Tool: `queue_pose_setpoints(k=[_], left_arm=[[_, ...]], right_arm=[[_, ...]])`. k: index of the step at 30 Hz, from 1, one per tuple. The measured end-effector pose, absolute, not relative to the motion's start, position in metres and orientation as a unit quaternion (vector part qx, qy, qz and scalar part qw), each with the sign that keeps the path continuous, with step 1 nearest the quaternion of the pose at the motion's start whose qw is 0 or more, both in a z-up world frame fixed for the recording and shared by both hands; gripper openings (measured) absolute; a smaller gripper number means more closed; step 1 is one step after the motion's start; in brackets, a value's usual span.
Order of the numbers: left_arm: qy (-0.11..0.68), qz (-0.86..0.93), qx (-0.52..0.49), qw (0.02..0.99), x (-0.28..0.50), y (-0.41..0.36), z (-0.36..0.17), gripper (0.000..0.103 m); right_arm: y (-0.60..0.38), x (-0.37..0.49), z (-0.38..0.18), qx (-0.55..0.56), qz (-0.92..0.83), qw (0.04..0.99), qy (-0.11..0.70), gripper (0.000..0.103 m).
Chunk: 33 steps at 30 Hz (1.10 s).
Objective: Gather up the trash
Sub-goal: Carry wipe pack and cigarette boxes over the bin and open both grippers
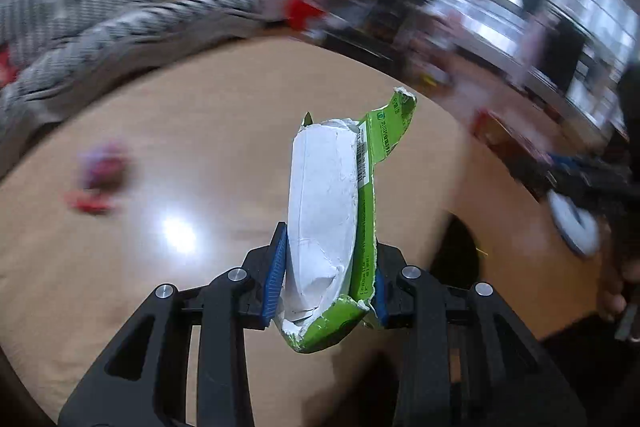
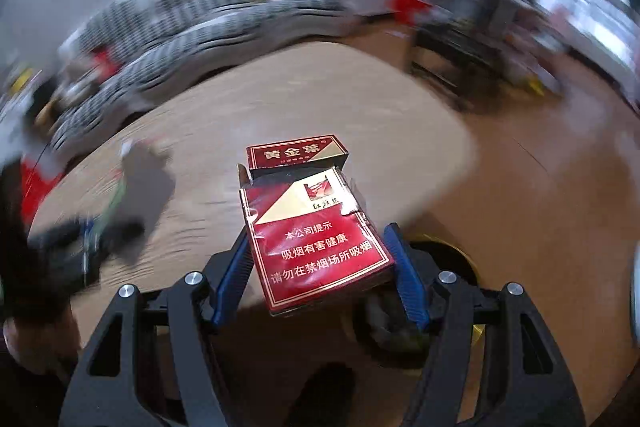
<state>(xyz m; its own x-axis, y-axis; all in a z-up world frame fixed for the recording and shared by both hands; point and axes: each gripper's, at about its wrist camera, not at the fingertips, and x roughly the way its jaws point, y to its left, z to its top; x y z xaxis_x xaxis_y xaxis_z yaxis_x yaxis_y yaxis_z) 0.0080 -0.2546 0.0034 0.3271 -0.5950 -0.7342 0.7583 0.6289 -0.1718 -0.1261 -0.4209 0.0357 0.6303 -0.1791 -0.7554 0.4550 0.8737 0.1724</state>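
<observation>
Left gripper jaws clamped on torn green carton above the table, right gripper jaws clamped on red cigarette pack above the same table.

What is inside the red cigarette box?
The cigarette box sits in the right gripper with its lid flipped open. Only torn edges show at the opening; the front panel hides whether anything is inside.

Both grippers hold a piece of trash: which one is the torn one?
The green carton in the left gripper: ripped open, white inside showing. The red cigarette pack in the right gripper is whole, lid flipped open.
</observation>
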Motion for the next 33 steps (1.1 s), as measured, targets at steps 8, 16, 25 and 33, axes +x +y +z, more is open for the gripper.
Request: queue_pose_setpoints(k=[8,16,25,33], left_arm=[[0.463,-0.49,0.149,0.723,-0.048,-0.361,-0.057,0.035],[0.455,-0.493,0.163,0.723,-0.052,-0.401,-0.065,0.035],[0.455,-0.503,0.164,0.716,-0.057,-0.427,-0.063,0.036],[0.457,-0.5,0.151,0.72,-0.052,-0.423,-0.06,0.036]], right_arm=[[-0.496,-0.178,0.003,0.273,-0.238,0.843,0.398,0.064],[-0.505,-0.187,-0.007,0.255,-0.256,0.833,0.419,0.064],[-0.51,-0.194,-0.008,0.253,-0.268,0.829,0.42,0.064],[-0.51,-0.195,-0.007,0.257,-0.27,0.83,0.416,0.064]])
